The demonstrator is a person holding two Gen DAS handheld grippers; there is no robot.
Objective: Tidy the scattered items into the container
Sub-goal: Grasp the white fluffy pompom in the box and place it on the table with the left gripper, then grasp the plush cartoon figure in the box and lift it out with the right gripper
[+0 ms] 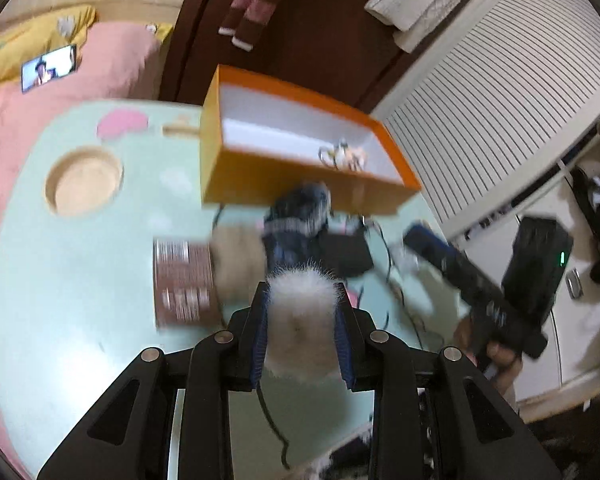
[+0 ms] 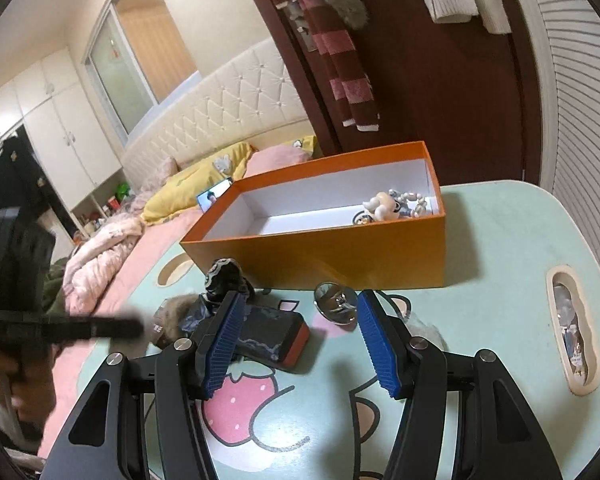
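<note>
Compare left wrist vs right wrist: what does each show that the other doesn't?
Left wrist only: the left hand-held gripper shut on a white fluffy item, and a brown printed packet on the table.

Right wrist only: the right hand-held gripper open and holding nothing, a shiny metal piece near the box, and an oval slot in the table's right edge.

Both: the orange box with small trinkets in one corner, and the mint cartoon table.
</note>
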